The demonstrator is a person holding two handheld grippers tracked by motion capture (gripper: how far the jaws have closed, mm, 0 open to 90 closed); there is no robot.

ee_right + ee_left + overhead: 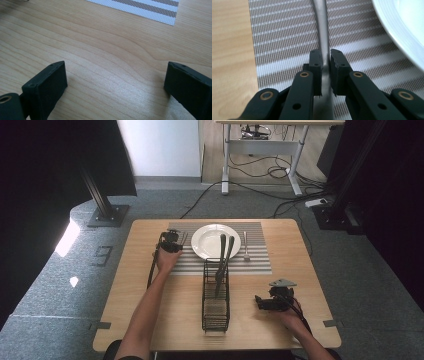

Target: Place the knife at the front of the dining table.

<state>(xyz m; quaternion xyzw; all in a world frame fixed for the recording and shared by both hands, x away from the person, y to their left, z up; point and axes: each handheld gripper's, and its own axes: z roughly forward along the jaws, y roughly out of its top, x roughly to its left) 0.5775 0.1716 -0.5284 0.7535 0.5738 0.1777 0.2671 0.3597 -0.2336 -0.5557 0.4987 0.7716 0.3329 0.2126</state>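
Our left gripper (325,60) has its jaws squeezing a thin metal handle (322,27) beside the plate (402,30); it may slip or bump it. Right gripper (115,82) jaws gape wide

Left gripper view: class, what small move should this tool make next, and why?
Probably open the left tool a little and lift it clear. Its jaws stand tight on the handle of a metal utensil that lies flat on the striped placemat, just beside the white plate, so it looks set in place. This is only a judgement: it could be a pickup instead.
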